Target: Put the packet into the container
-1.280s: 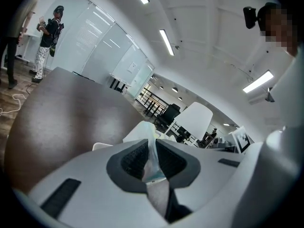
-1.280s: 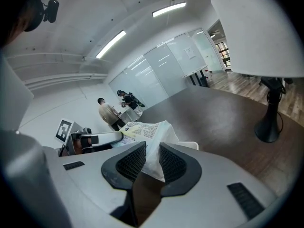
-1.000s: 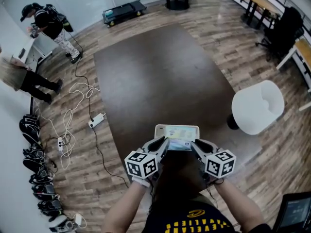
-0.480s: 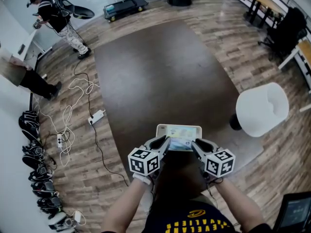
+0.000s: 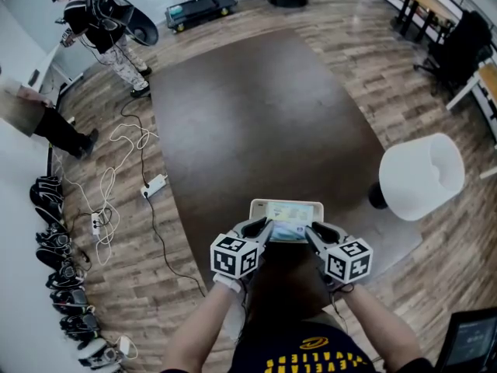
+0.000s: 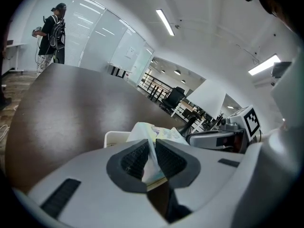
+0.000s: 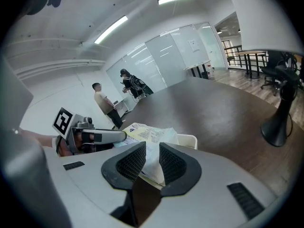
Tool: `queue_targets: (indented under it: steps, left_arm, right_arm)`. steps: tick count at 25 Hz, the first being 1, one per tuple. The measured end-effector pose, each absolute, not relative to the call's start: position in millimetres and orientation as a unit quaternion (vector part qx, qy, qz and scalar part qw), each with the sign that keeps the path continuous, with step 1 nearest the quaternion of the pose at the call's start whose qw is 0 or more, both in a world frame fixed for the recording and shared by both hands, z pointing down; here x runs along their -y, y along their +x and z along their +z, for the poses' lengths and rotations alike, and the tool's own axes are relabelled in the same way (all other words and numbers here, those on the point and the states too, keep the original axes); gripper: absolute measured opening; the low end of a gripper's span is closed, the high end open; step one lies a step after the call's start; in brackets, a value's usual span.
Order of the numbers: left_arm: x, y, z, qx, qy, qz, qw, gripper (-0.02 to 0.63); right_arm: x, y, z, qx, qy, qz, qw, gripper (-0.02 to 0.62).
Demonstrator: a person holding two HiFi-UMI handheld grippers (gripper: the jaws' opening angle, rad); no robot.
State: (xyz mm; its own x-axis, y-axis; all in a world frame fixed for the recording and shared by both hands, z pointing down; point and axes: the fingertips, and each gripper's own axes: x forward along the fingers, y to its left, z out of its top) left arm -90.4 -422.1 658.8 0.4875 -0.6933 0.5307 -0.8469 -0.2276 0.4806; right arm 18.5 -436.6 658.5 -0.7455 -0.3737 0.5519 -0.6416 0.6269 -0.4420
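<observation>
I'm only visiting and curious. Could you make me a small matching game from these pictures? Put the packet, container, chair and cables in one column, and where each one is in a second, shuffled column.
Things:
1. packet
2. container
3. chair
4. cables

Places:
A. on the floor, left of the table
B. held by the left gripper and the right gripper
C. on the floor, right of the table
D. resting on the table

Pairs: 1-B, 2-D, 3-C, 4-A
</observation>
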Motion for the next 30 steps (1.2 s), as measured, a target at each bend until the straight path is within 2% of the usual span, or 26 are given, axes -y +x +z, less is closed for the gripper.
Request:
queue_targets:
  steps: [7,20,25,30]
  left_arm:
    - [425.2,-89.8,665.6,0.499,0.771,0.123,0.377,0.044]
    - [418.3,-117.6,679.1,0.545,0.730,0.111,0.397,0.044]
    - [413.7,-127.0,678.8,0.563,0.718,0.101,0.396,0.089]
    - [404.8,-132.2,663.1,0.569,0.725,0.072,0.382,0.091]
  right_arm:
    - [432.3,-0.3,653.5,0.891,0.268,0.285,0.231,0.091]
    - [432.6,7.9,657.5,0.884,0.279,0.306,0.218,0.091]
    - [430.8,12.6,653.9,0.882,0.284,0.312,0.211,0.089]
    - [427.6,22.7,655.6,0.878,0.292,0.319,0.207,0.089]
